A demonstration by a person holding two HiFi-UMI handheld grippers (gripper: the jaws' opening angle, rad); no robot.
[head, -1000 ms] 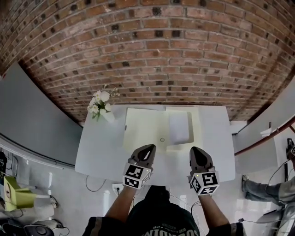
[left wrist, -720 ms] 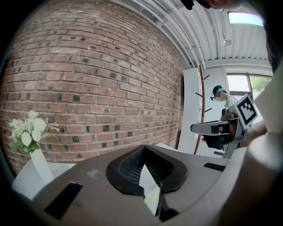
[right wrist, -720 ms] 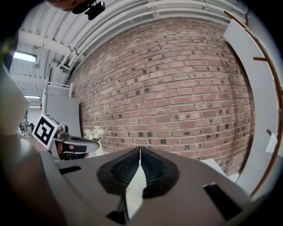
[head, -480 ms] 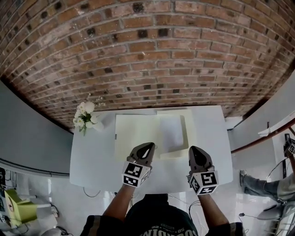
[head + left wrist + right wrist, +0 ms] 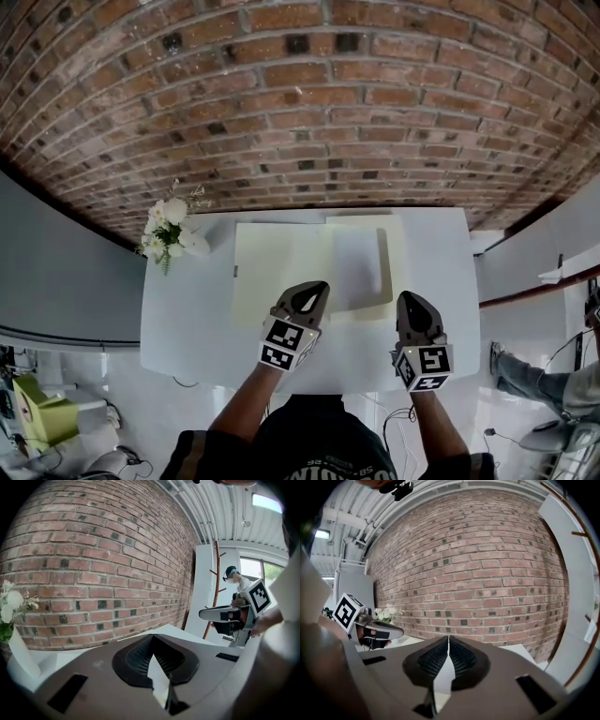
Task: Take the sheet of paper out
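Filling the upper half of the head view, a red brick wall stands behind a white table that spans the middle of the frame. An open pale yellow folder lies flat on the table, centre frame, its far edge near the wall. The sheet of paper, white, lies inside the right half of the folder, flat, with a raised yellow flap along its right side. The left gripper, lower centre of the frame, is held over the near edge of the folder, just left of the sheet; in the left gripper view its jaws meet at the tips with nothing between them. The right gripper, lower right of centre, is held over bare table just beside the near right corner of the folder, apart from the sheet; in the right gripper view its jaws are drawn together to a hairline slit, likewise empty. A small bunch of white flowers in a white vase stands at the far left corner of the table, upper left of the folder and well apart from both grippers
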